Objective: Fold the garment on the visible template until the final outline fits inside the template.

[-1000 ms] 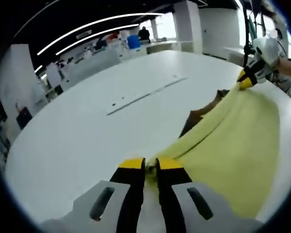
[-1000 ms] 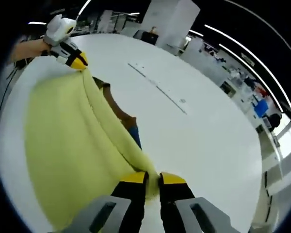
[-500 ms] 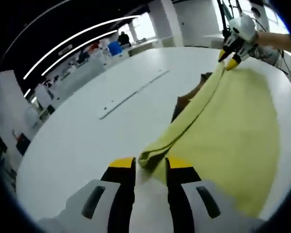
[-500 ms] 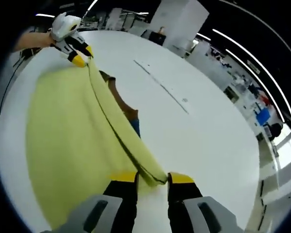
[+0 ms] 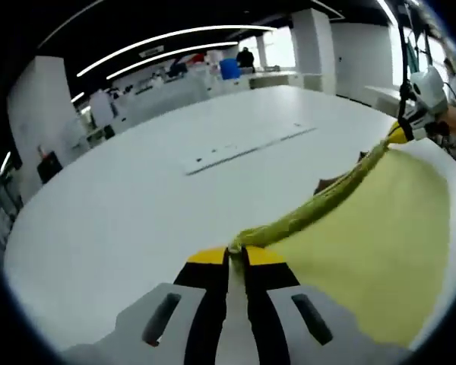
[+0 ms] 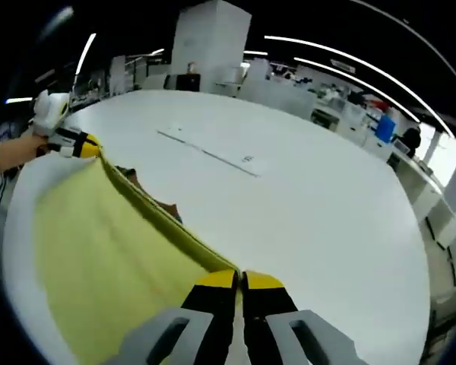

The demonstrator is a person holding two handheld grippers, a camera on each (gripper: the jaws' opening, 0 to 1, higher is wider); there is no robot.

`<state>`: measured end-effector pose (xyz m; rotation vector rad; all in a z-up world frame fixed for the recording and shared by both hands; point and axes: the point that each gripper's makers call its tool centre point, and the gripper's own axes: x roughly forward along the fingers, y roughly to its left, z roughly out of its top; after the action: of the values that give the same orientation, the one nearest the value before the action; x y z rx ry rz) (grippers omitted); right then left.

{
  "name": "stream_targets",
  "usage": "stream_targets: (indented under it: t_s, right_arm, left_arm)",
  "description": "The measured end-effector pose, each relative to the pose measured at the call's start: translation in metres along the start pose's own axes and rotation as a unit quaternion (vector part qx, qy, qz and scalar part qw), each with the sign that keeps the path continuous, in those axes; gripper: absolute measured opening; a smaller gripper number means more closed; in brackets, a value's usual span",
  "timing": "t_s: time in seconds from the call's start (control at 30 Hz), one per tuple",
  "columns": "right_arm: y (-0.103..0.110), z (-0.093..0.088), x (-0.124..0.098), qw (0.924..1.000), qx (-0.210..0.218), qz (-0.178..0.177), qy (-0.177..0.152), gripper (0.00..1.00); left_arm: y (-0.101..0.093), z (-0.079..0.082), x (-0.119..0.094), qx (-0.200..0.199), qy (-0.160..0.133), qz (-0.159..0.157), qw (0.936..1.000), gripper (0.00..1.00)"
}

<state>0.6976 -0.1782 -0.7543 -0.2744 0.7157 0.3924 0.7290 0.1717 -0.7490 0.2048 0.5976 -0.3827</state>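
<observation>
The white table (image 5: 121, 205) carries my yellow garment (image 5: 380, 228), its far edge lifted taut between my hands, brown template (image 6: 148, 194) peeking out beyond it. My left gripper (image 5: 237, 257) and right gripper (image 6: 239, 280) are each clamped on a corner, so I judge this fold only half made, outline unchecked.

Ahead of my left gripper (image 5: 238, 257) I see the garment (image 5: 372, 228) as soft, matt yellow cloth, bunched into a rough roll along its pinched edge. The surface (image 5: 137, 205) beyond looks smooth, white and faintly glossy. My right gripper (image 6: 239, 280) has matt yellow tips on dull grey plastic.
</observation>
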Motion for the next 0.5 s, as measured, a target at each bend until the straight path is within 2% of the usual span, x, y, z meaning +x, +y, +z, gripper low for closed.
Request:
stream_targets:
  t_s: [0.03,0.1,0.17,0.23,0.33,0.37,0.5]
  right_arm:
    - [-0.001,-0.001,0.0,1.0,0.005,-0.004,0.001,0.02]
    - [-0.004,0.0,0.0,0.9997,0.021,-0.011,0.002,0.06]
    - [-0.004,0.0,-0.005,0.9993,0.036,-0.01,0.003,0.11]
    - [-0.001,-0.001,-0.009,0.9987,0.051,-0.002,0.005,0.17]
    - [0.009,-0.001,-0.015,0.9956,0.091,0.022,0.006,0.25]
    - [0.011,0.0,-0.018,0.995,0.095,0.029,0.004,0.28]
    - [0.021,0.004,-0.026,0.9929,0.105,0.056,0.003,0.4]
  left_arm:
    - [-0.001,0.004,0.0,-0.042,-0.011,-0.01,0.999,0.05]
    - [0.003,0.007,-0.002,-0.076,-0.019,-0.007,0.9969,0.08]
    - [0.006,0.009,-0.006,-0.059,-0.024,-0.004,0.998,0.14]
    - [0.007,0.008,-0.01,-0.025,-0.019,0.0,0.9995,0.19]
    - [0.002,0.011,-0.015,-0.019,-0.036,-0.016,0.999,0.24]
    - [-0.001,0.013,-0.017,-0.021,-0.045,-0.026,0.9984,0.25]
    - [-0.004,0.011,-0.026,-0.028,-0.047,-0.039,0.9977,0.36]
